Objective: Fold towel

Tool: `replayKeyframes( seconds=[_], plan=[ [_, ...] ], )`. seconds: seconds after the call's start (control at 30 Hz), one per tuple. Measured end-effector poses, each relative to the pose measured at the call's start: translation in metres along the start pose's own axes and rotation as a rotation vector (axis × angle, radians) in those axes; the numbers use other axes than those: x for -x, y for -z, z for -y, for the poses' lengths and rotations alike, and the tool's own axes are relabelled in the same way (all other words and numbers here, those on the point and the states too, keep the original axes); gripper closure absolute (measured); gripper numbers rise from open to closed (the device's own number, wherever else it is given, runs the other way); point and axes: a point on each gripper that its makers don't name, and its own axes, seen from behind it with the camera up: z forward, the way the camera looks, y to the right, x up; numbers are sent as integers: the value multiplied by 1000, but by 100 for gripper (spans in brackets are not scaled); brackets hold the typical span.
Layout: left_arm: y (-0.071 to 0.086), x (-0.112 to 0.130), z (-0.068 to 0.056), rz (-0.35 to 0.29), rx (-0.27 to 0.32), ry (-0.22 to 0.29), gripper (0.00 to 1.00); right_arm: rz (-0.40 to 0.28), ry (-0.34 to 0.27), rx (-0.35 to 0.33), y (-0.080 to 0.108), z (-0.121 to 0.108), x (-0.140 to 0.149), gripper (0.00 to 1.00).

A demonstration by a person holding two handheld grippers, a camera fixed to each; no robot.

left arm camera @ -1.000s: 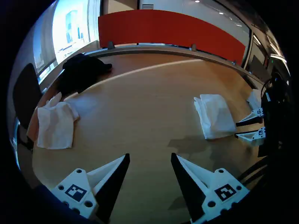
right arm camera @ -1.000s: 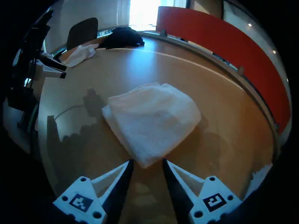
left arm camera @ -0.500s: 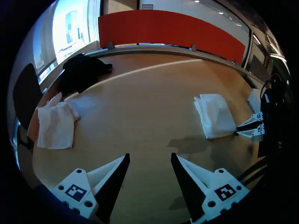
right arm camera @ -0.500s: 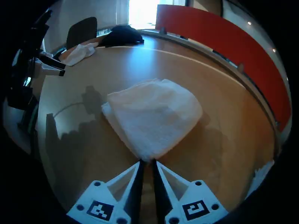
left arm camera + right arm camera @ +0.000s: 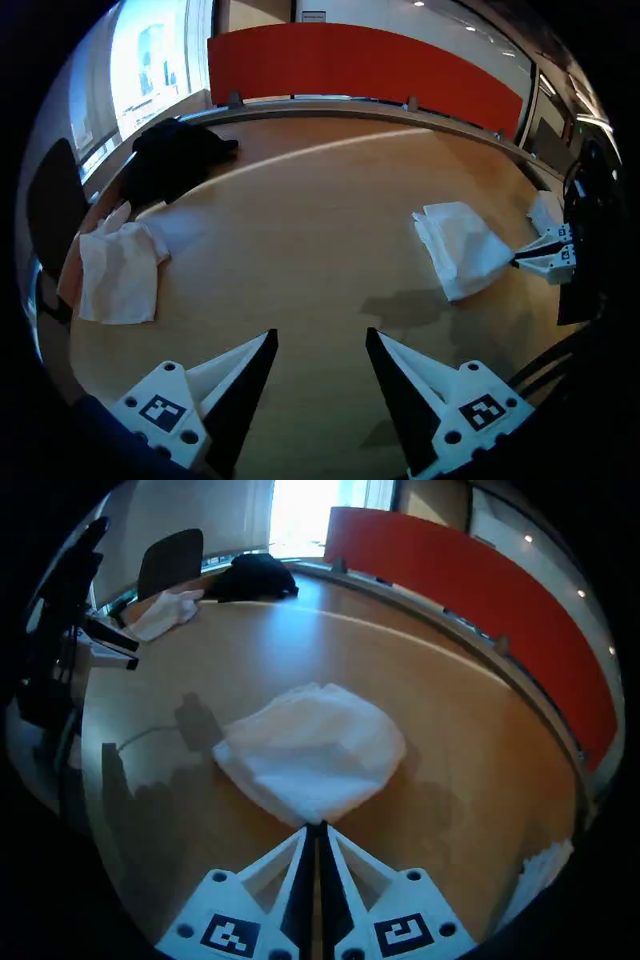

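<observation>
- The right claw (image 5: pixel 318 828) is closed to a bare slit, and the near corner of the towel (image 5: pixel 312 752) runs into its tips. It looks pinched on that corner.
- The towel lies directly ahead of the right claw on the table (image 5: pixel 448 744). It is already doubled into a thick pad with its layered edges showing on the claw's left side.
- A grip at the very corner makes sense here. It lets the fold be carried or dragged without spreading the stacked layers, and most of the cloth stays flat on the wood.
- In the left gripper view that same corner rises toward the right claw's fingers while the rest of the towel rests on the table. This suggests a light lift rather than a full pick-up.
- The left claw (image 5: pixel 320 340) is spread wide with nothing between its fingers. It hangs above bare table, well apart from the towel, which sits ahead and to its right.
- Held open and back like this, it seems to be waiting, ready to take an opposite corner or pin an edge if another fold is wanted.
- Ahead and to the left of the left claw lies a crumpled white cloth (image 5: pixel 116 272), with a dark garment (image 5: pixel 176 152) beyond it. Both lie apart from the towel.
- My judgement is that the fold is mostly made and the step in hand is a final tuck or repositioning. The risk is that the top layers slip if the pinch catches only part of the stack.
</observation>
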Motion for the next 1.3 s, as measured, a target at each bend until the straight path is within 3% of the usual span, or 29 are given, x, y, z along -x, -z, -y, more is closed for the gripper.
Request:
replayKeyframes(
  seconds=[0.4,0.6,0.87,1.3],
  plan=[
    [-1,-18,-7,-32,14,-1,19,-131,9,37,46,-38,-90,82],
    [-1,-24,-11,-40,19,-7,19,-182,2,66,72,-58,-118,83],
    [-3,-30,-17,-42,30,-14,19,-190,-13,131,98,-94,-122,84],
    [-10,-37,-27,-38,44,-24,19,-201,-87,254,144,-177,-114,85]
  ],
)
